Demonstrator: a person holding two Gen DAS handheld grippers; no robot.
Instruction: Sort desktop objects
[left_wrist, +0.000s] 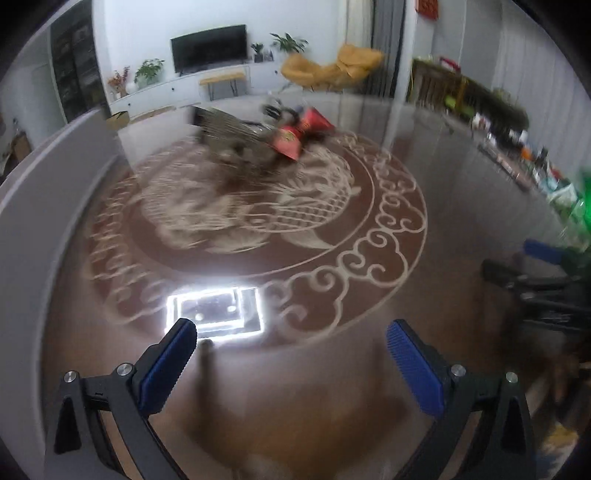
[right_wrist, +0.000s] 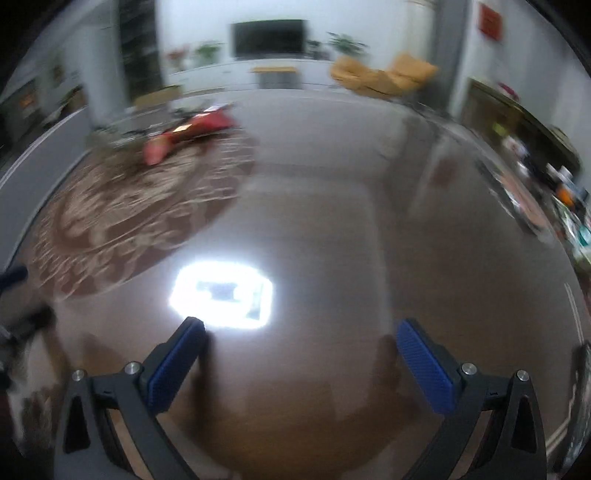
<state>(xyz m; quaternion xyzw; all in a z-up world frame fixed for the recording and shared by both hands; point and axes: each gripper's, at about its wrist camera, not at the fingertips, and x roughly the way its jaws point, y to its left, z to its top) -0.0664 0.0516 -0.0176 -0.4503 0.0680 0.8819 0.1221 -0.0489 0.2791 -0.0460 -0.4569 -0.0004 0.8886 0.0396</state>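
Red packet (left_wrist: 295, 138) lies far across brown desk (left_wrist: 332, 369), atop blurred dark pile (left_wrist: 236, 147) you can't identify. Your left gripper (left_wrist: 291, 341): jaws spread, empty. Right gripper (right_wrist: 301, 341): same. Glare patch (right_wrist: 221, 291) ahead; right edge clutter smeared.

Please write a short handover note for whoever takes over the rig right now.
Left tongs: open, empty.
Right tongs: open, empty.
Job's things: a blurred pile with a dark basket and a red packet sits at the far side of the patterned round tabletop, out of both tongs' reach for now.
Done: cannot tell from these views.
Left: approach the pile and sort it.
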